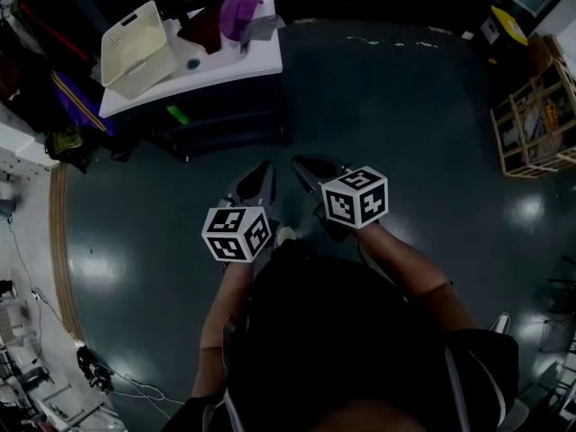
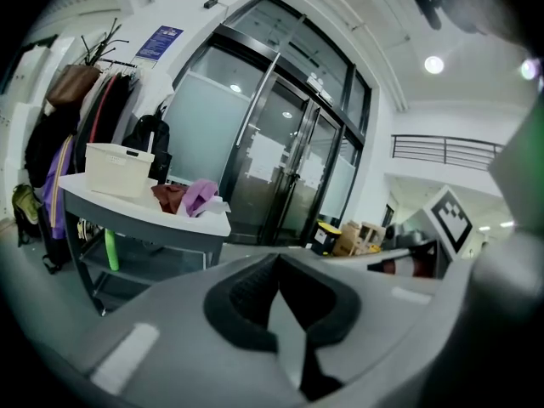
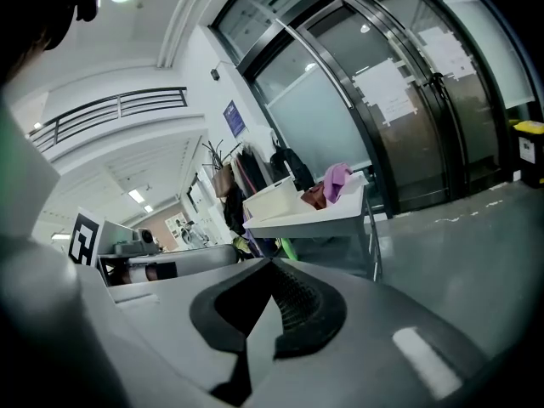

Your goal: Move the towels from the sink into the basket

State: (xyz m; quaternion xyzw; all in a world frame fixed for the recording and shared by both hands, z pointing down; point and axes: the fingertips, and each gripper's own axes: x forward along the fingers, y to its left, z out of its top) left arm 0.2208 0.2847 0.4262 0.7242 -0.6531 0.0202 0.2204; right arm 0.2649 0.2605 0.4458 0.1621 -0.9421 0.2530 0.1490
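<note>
While the purple towel (image 1: 238,12) is lying heaped on the far end of the white surface (image 1: 243,66), a dark red towel (image 1: 202,30) is sitting just beside it, touching it on the side nearer the basket (image 1: 135,48). Both towels are outside the basket; whether a sink is lying under them cannot be made out. The cream basket is standing on the same surface just beside the red towel, its slotted walls showing and nothing visible inside it. A green thing (image 1: 177,114) is standing on a lower shelf beneath the surface. Coats and bags (image 2: 59,134) are hanging on a rack behind the basket end, and tall glass doors (image 2: 280,160) are rising behind the towels.

Well apart from the surface, over the dark floor (image 1: 405,106), the person is holding both grippers side by side, pointing toward the surface. The left gripper (image 1: 256,183) is clenched, its jaws meeting with nothing between them. The right gripper (image 1: 315,171) is likewise clenched and empty, its tips near the left one's. A wooden crate (image 1: 535,120) is standing at the right edge of the floor.
</note>
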